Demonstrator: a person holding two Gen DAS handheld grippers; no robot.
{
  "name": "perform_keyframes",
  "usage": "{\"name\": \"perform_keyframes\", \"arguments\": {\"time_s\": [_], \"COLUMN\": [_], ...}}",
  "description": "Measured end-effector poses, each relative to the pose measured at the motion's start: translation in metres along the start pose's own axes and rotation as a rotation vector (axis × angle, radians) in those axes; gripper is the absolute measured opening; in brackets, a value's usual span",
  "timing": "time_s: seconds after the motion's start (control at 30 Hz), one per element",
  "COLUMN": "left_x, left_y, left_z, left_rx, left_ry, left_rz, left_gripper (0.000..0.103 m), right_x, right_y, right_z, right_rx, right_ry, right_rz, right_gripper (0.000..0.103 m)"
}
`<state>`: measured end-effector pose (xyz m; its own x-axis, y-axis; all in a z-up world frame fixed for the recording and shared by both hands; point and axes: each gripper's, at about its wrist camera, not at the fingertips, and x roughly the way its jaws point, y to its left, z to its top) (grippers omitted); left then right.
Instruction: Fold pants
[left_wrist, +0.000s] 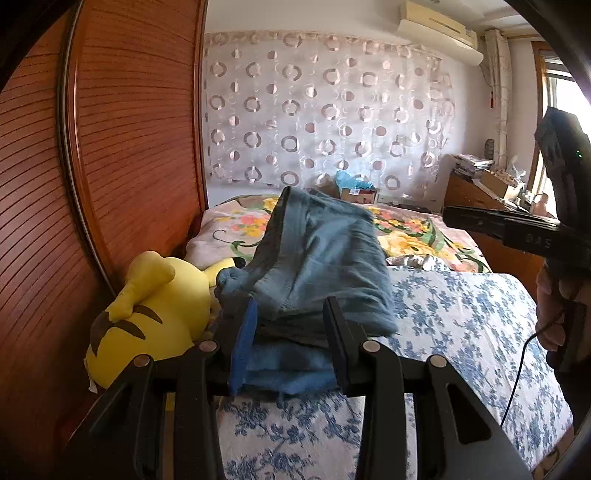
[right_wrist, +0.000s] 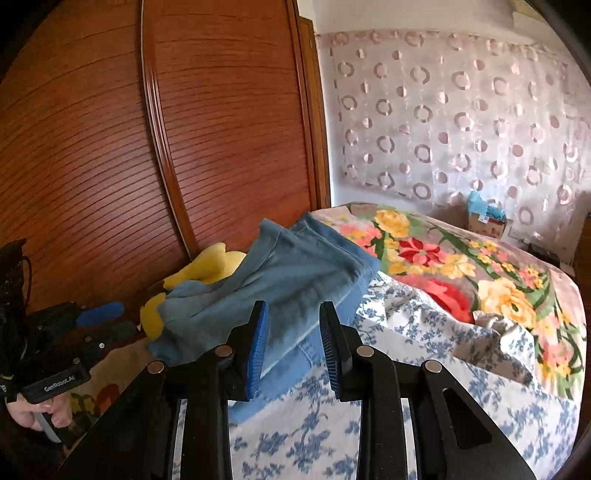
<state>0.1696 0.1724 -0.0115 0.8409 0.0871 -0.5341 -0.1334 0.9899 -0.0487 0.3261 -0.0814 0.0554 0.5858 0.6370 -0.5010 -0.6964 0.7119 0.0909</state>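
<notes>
left gripper (left_wrist: 291, 332) holds a bunched edge of the pants (left_wrist: 317, 258); right gripper (right_wrist: 293, 343) narrow, fabric between its fingers, grip unclear. pants folded on bed (left_wrist: 461, 317) by yellow plush (left_wrist: 159, 306). looks late-stage: set down, flatten.

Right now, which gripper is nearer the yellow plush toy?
Left. The left gripper holds the blue pants right beside the yellow plush toy; the right gripper grips the pants' other side, farther from it.
</notes>
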Motion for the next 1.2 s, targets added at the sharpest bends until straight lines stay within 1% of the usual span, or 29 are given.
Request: {"name": "perform_keyframes", "arguments": {"time_s": [0.1,0.17,0.23,0.3,0.37,0.6,0.63,0.67,0.77,0.83,0.9,0.97,1.07,1.2], "left_x": [-0.011,-0.017,-0.025,-0.031,-0.036,-0.054,-0.057,-0.062,-0.068,-0.073,-0.077,-0.084,-0.093,-0.099], "left_y": [-0.005,-0.009,-0.012,-0.015,-0.018,-0.027,-0.028,-0.03,-0.032,-0.036,-0.038,-0.042,-0.049,-0.058], "left_z": [-0.002,-0.003,-0.005,-0.006,-0.008,-0.013,-0.014,-0.014,-0.014,-0.016,-0.018,-0.019,-0.023,-0.027], "left_rx": [0.01,0.014,0.022,0.027,0.03,0.056,0.058,0.06,0.068,0.077,0.086,0.094,0.107,0.125], "left_ry": [0.001,-0.007,-0.015,-0.017,-0.019,-0.027,-0.033,-0.046,-0.05,-0.052,-0.055,-0.064,-0.079,-0.076], "left_rz": [-0.018,-0.028,-0.038,-0.053,-0.068,-0.111,-0.112,-0.111,-0.11,-0.121,-0.128,-0.144,-0.161,-0.155], "left_gripper": [0.038,0.05,0.051,0.057,0.072,0.093,0.099,0.102,0.102,0.102,0.102,0.102,0.102,0.102], "right_x": [-0.022,-0.034,-0.044,-0.053,-0.061,-0.082,-0.084,-0.087,-0.095,-0.101,-0.108,-0.114,-0.126,-0.139], "right_y": [0.007,0.012,0.016,0.019,0.023,0.034,0.035,0.036,0.036,0.037,0.039,0.041,0.046,0.05], "right_z": [-0.008,-0.015,-0.02,-0.026,-0.031,-0.045,-0.047,-0.049,-0.053,-0.057,-0.061,-0.065,-0.074,-0.087], "right_rx": [-0.002,0.002,0.007,0.012,0.018,0.028,0.029,0.033,0.04,0.043,0.045,0.05,0.062,0.079], "right_ry": [-0.005,-0.008,-0.011,-0.015,-0.016,-0.026,-0.027,-0.031,-0.041,-0.045,-0.052,-0.056,-0.069,-0.073], "right_rz": [-0.018,-0.026,-0.03,-0.036,-0.043,-0.07,-0.073,-0.079,-0.087,-0.096,-0.109,-0.121,-0.15,-0.189], "right_gripper": [0.029,0.029,0.029,0.029,0.029,0.03,0.03,0.035,0.039,0.045,0.054,0.058,0.069,0.071]}}
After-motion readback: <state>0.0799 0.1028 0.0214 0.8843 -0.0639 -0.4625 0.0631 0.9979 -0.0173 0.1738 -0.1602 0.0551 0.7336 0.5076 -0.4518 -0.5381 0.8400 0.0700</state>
